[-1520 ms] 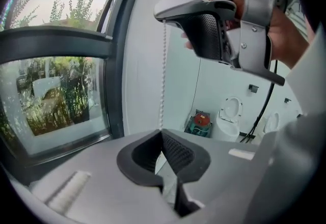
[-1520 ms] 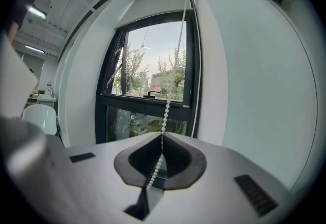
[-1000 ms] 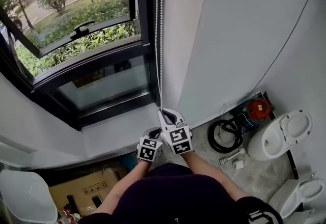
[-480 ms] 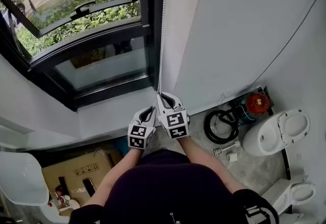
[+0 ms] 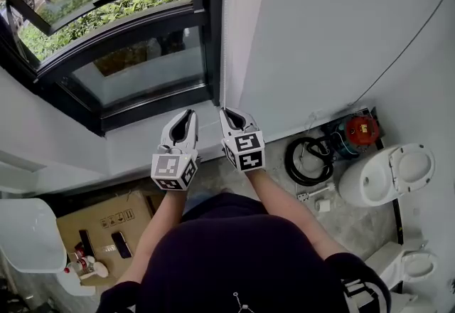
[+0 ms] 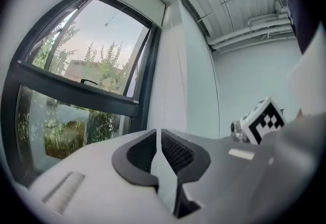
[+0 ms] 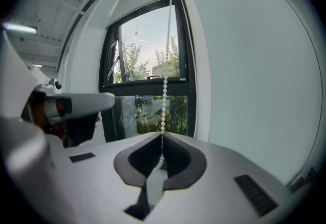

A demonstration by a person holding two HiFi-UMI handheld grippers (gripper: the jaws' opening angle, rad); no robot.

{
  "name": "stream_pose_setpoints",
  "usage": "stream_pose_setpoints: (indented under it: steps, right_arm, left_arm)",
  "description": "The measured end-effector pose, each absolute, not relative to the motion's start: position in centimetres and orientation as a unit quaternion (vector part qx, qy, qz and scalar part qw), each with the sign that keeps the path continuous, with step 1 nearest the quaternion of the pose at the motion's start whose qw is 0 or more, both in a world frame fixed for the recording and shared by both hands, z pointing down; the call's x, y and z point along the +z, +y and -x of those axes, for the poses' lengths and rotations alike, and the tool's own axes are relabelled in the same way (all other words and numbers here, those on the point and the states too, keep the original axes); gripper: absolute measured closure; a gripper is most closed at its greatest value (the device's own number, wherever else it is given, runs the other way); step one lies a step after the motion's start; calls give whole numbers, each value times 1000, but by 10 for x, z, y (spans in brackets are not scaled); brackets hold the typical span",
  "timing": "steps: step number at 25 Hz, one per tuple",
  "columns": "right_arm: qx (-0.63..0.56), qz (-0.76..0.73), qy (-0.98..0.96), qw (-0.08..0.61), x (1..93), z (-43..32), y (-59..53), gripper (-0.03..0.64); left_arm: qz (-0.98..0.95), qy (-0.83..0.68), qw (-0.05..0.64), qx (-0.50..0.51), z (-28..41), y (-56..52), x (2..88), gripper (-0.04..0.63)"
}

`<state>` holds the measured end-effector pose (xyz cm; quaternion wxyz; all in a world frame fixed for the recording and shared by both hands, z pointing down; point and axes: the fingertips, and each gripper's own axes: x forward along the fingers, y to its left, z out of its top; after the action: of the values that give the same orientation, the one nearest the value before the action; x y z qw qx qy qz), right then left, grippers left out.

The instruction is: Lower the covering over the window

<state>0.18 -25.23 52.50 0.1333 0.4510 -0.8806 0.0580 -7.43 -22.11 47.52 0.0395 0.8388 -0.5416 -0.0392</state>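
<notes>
A dark-framed window (image 5: 142,41) fills the upper left of the head view, its glass uncovered where it shows. A white bead chain (image 7: 164,101) hangs in front of the frame's right post. It runs down into my right gripper (image 5: 226,114) (image 7: 162,139), which is shut on it above the sill. My left gripper (image 5: 188,114) (image 6: 159,134) is raised to the same height just left of the right one. It points level at the window and is shut with nothing between its pads. Thin chain strands (image 6: 175,55) run up the wall ahead of it.
A white window sill (image 5: 142,151) lies under the grippers. On the floor at right are a white toilet (image 5: 387,183), a black coiled hose (image 5: 307,162) and a red device (image 5: 360,132). A cardboard box (image 5: 106,230) and a white rounded object (image 5: 28,247) sit lower left.
My left gripper has risen from below and beside the right one to its height, tilting up to level. The right gripper has come down slightly with the chain in its grip.
</notes>
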Motion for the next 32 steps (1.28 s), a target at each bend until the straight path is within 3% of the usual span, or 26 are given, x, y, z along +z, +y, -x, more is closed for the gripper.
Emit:
stream_pose_setpoints:
  steps: [11,14,32]
  right_arm:
    - [67,-437,-884,150,546,-4,-257,604]
    - [79,-437,-885,143,548,-13,-257,604]
    - [35,-371,-904,209,573,12,-232,604]
  left_arm:
    - [-853,-521,-9,-39,67,-245,394,570]
    - [-863,-503,-9,-32,51,-250,388,528]
    - [-908,-417,-13,-21,-1,-256,355,508]
